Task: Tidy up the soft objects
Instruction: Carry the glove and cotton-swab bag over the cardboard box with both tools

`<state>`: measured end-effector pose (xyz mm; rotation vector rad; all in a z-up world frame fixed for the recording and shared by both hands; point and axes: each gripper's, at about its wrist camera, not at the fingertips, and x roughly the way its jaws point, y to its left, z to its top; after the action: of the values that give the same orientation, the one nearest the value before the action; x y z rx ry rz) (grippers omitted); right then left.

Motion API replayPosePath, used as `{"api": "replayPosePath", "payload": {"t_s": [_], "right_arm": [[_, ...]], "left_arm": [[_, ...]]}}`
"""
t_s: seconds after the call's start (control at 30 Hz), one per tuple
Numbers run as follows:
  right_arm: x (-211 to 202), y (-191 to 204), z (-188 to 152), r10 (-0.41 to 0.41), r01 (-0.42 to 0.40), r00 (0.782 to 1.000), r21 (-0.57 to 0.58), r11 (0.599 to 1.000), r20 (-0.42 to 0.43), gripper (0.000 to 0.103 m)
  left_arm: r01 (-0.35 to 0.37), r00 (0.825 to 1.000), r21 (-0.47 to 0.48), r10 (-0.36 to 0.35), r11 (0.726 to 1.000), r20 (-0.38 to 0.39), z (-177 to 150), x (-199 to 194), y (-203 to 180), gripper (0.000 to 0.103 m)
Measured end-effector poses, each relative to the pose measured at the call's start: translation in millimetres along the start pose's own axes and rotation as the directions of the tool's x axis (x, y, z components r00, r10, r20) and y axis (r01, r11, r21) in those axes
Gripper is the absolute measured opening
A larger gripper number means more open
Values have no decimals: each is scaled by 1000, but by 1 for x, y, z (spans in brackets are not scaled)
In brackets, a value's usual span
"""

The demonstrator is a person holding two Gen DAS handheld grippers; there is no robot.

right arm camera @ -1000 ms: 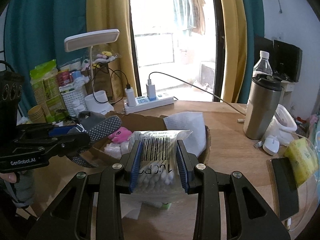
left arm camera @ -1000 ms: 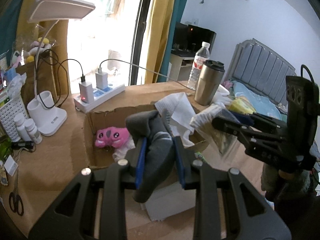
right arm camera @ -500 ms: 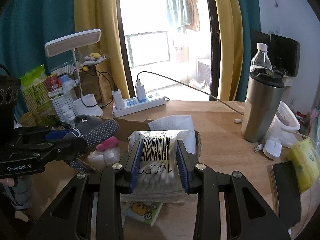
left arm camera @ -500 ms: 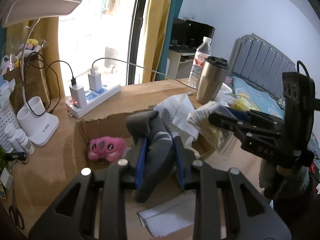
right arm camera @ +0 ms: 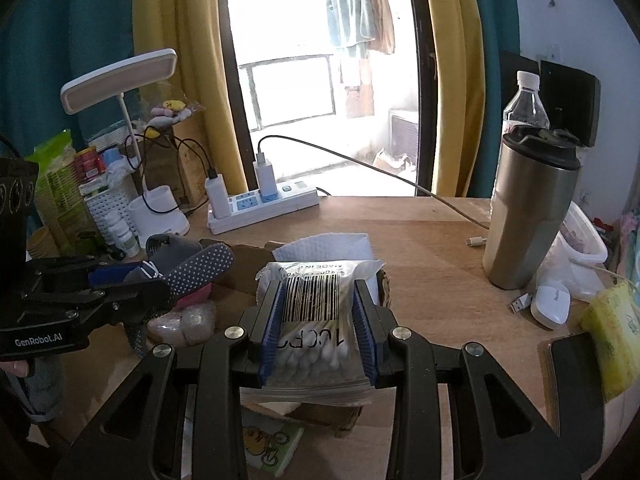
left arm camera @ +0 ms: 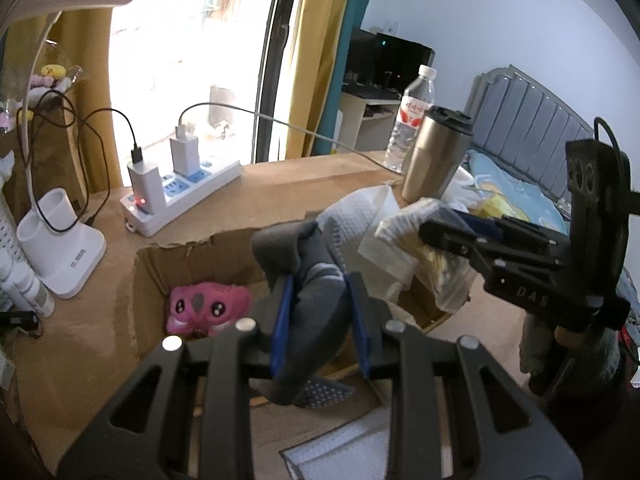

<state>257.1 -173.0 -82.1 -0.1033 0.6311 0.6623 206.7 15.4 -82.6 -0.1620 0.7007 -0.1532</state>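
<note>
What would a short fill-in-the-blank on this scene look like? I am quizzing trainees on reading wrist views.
1. The left gripper is shut on a grey ____.
2. The right gripper is shut on a bag of ____.
3. The plush toy lying in the cardboard box is ____ in colour.
4. Two chargers are plugged into the white ____ near the window.

Missing words: sock; cotton swabs; pink; power strip
</note>
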Motion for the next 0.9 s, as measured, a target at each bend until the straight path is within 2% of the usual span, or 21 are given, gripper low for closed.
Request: {"api": "replayPosePath", "payload": {"t_s": [0.53,0.9], "right_arm": [[31,-4,2,4,-3,999,7,1000,-36,36],[56,4,-7,-14,12,992,-22,1000,-126,36]], "left_arm": [[19,999,-22,-19,1000,-35,1,30,10,28],[35,997,-41,-37,999,-62,-1,45,16,28]]}}
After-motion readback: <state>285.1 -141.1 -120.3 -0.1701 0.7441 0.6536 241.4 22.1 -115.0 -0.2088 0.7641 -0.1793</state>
